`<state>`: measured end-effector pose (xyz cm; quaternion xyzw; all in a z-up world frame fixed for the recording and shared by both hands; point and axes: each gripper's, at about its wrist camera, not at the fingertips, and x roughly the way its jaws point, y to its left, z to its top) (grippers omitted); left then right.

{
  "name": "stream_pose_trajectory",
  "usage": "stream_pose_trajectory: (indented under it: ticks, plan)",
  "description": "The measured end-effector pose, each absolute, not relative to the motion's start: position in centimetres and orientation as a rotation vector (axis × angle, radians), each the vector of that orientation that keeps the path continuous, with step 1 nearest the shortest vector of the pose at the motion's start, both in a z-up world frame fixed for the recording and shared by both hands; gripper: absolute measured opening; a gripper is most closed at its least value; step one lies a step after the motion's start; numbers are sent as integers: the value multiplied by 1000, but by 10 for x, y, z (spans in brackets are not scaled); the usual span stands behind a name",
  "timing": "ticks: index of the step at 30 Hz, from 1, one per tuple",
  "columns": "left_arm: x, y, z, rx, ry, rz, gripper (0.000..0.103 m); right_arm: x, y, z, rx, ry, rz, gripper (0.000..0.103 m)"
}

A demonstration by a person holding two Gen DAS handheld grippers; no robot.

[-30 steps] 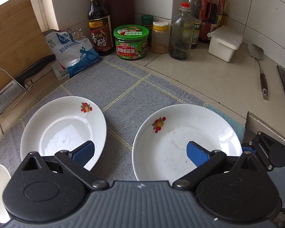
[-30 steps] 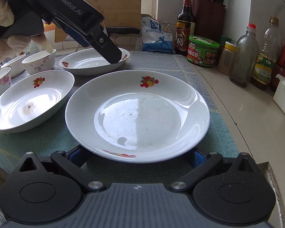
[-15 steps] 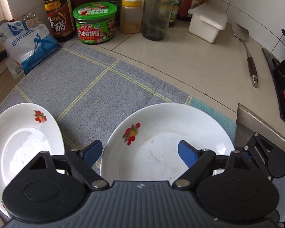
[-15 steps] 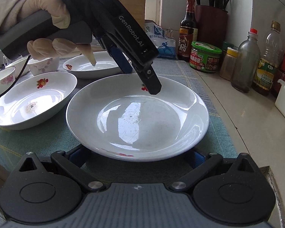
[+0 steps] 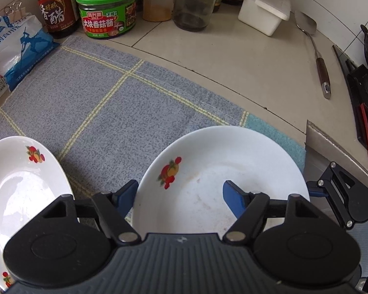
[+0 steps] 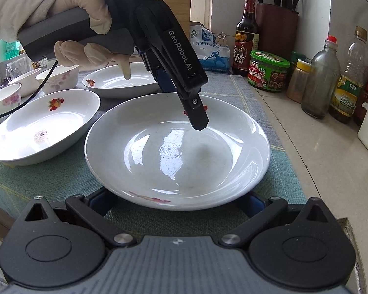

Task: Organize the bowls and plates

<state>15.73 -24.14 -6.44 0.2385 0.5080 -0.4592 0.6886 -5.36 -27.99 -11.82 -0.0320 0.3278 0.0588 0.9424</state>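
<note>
Two grippers work the nearest plate (image 6: 179, 152), which lies on the checked mat (image 5: 115, 103). The left gripper (image 5: 180, 196) straddles its far rim, jaws closing, pads not yet pressing. The right gripper (image 6: 176, 202) stands open-jawed around the near rim.

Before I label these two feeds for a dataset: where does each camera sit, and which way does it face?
Left wrist: on the left tool, looking steeply down at the near plate; its fingers straddle the rim, closing.
Right wrist: on the right tool, looking across the counter; the gloved hand with the left tool shows.
Shared: that plate, the green jar.
</note>
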Motion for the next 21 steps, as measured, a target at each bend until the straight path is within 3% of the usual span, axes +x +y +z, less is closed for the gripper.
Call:
stream_pose_trajectory:
  ticks: [21]
  plan:
    - [168,-240,-52,486,1099,-1037,72,-35,-286,-106,-110,716,138,103]
